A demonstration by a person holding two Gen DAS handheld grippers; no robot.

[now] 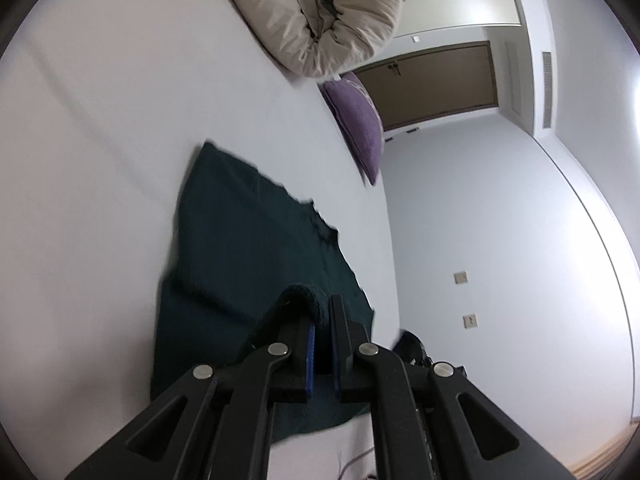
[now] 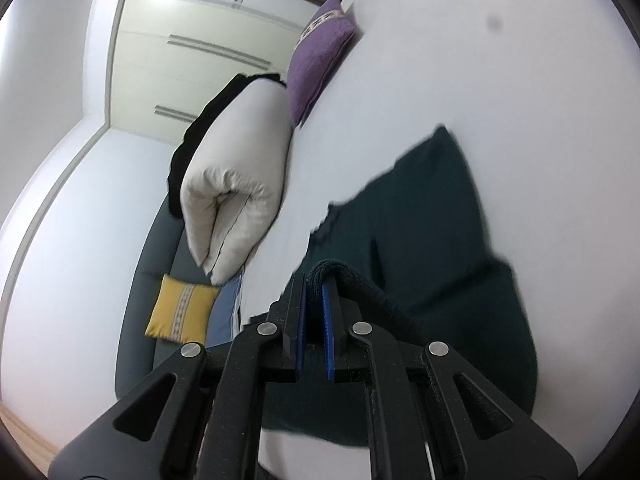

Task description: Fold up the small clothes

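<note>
**Dark green cloth lifted at two spots on the white bed**

A wide white bed (image 1: 120, 120) was seen in a pale room with a brown door (image 1: 432, 84). A rolled cream duvet (image 1: 328, 12) and a purple cushion (image 1: 360, 124) were seen at its far edge, and a yellow cushion (image 2: 180, 312) lay beside it.

The dark green garment (image 1: 240, 248) was spread on the bed, with its near edge raised. That edge was pinched in the left gripper (image 1: 322, 312), whose jaws were pressed together on a thick fold. Another part of the same edge was pinched the same way in the right gripper (image 2: 316, 284).

The cloth could be dropped if a fold slipped out of the jaws. A crooked fold could be made if one side was pulled further than the other.

Both grippers were pointed forward and tipped a little down toward the bed.
</note>
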